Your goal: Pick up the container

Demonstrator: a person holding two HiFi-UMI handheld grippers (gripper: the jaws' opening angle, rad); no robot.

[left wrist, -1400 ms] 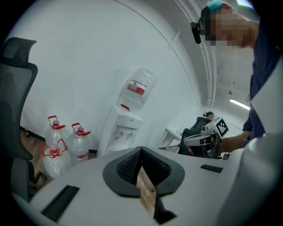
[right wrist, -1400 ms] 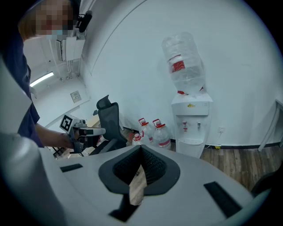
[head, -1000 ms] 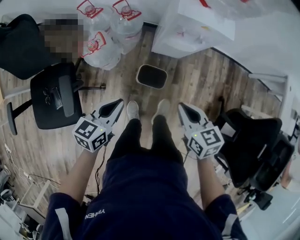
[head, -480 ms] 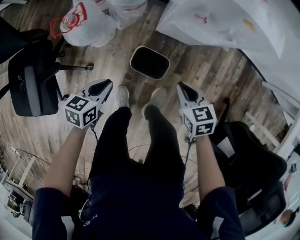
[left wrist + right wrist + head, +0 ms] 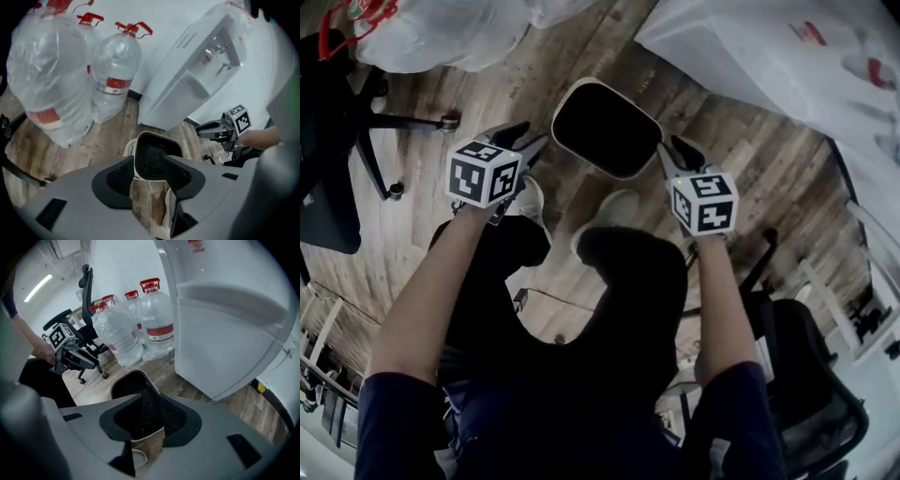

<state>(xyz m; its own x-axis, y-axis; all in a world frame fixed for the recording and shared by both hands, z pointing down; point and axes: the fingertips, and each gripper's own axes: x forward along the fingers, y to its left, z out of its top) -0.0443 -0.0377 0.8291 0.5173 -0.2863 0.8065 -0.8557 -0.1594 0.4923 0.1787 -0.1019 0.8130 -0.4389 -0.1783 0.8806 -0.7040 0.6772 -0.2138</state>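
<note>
The container [image 5: 605, 131] is a small bin with a pale rim and a black inside, standing on the wood floor just ahead of the person's shoes. My left gripper [image 5: 528, 141] is at its left rim and my right gripper [image 5: 673, 155] at its right rim. Both pairs of jaws are opening. In the left gripper view the bin [image 5: 154, 154] shows in the gap of the left gripper [image 5: 149, 169], pads clear of it. Seen along the right gripper [image 5: 150, 417], the bin's rim [image 5: 129, 385] runs into the gap, not pressed.
Large water bottles [image 5: 112, 75] stand by the wall beside a white water dispenser [image 5: 197, 70]. A black office chair [image 5: 323, 159] is at the left, another chair [image 5: 816, 394] at the lower right. A thin cable [image 5: 572, 300] lies on the floor.
The view has tipped down and closed in on the bin. Both grippers have moved forward from beside the legs to the bin's two sides, and their jaws have parted.
</note>
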